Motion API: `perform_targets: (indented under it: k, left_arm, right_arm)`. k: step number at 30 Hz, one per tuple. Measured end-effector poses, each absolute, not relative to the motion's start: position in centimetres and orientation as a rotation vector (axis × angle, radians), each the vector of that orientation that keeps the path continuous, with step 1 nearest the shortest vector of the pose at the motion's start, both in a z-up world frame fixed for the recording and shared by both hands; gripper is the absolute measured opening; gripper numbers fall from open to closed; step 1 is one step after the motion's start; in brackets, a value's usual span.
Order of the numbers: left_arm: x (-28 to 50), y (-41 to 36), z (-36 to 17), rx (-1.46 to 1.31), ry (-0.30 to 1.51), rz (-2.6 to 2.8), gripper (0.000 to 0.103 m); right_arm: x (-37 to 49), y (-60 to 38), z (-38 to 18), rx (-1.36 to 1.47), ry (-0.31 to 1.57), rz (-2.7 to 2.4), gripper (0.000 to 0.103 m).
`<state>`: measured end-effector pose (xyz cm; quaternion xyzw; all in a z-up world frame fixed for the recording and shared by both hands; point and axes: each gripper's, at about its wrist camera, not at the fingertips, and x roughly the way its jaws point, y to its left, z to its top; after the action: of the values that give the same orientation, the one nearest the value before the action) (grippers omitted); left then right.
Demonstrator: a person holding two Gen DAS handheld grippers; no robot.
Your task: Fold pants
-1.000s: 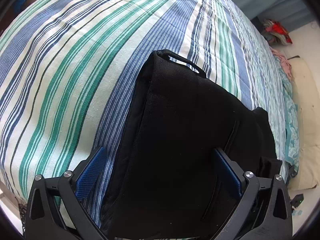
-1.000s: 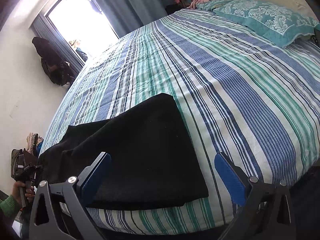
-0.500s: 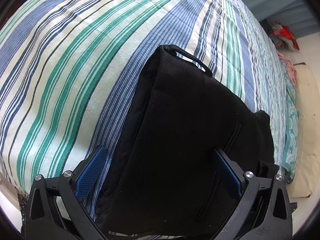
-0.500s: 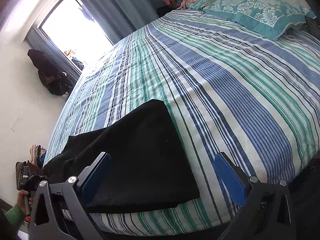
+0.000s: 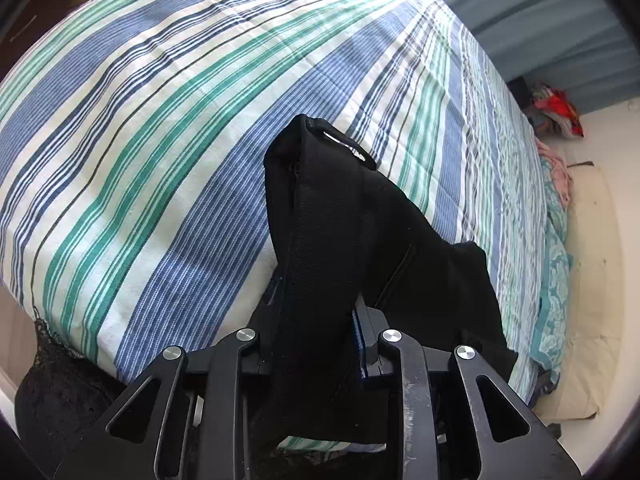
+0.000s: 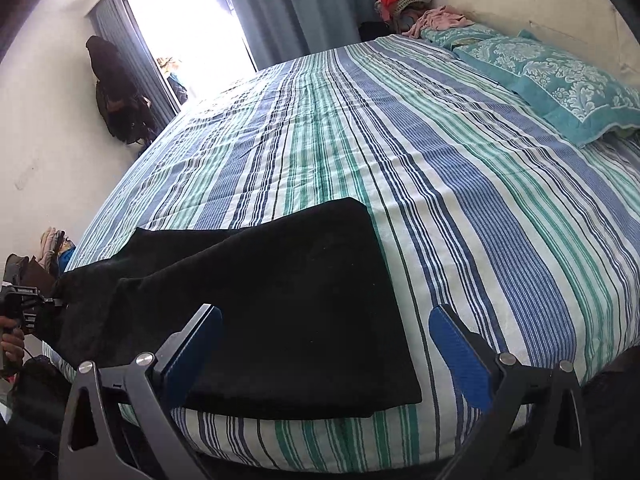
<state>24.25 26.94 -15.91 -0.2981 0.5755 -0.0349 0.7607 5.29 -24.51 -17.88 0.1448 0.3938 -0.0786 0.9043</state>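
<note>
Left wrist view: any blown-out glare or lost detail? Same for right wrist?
Left wrist: glare washes out the striped bedspread at the top edge; black pants in the left claw show little texture. Right wrist: the window is fully overexposed, pants near featureless; fisheye bends the bed in both.

A home bedroom: striped bed [image 6: 460, 184], teal pillow [image 6: 560, 80], curtained window [image 6: 192, 20].
</note>
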Motion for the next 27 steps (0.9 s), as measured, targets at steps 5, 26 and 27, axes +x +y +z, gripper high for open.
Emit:
perform_targets:
  k: [5, 26, 27]
  left_arm:
    - [23.3, 24.0, -11.4, -0.621, 1.187, -0.190, 0.019]
    - [21.5, -7.3, -12.3, -0.248, 1.250, -0.662, 0.020]
    - [21.2, -8.5, -13.2, -0.198, 1.258, -0.665, 0.026]
  right_arm:
    - [5.3, -24.5, -17.8, 0.306, 0.811, -0.159, 0.103]
    - [4.3, -26.6, -17.1, 0.379, 0.757, -0.209, 0.103]
    - [4.2, -26.8, -17.0, 0.385, 0.753, -0.214, 0.103]
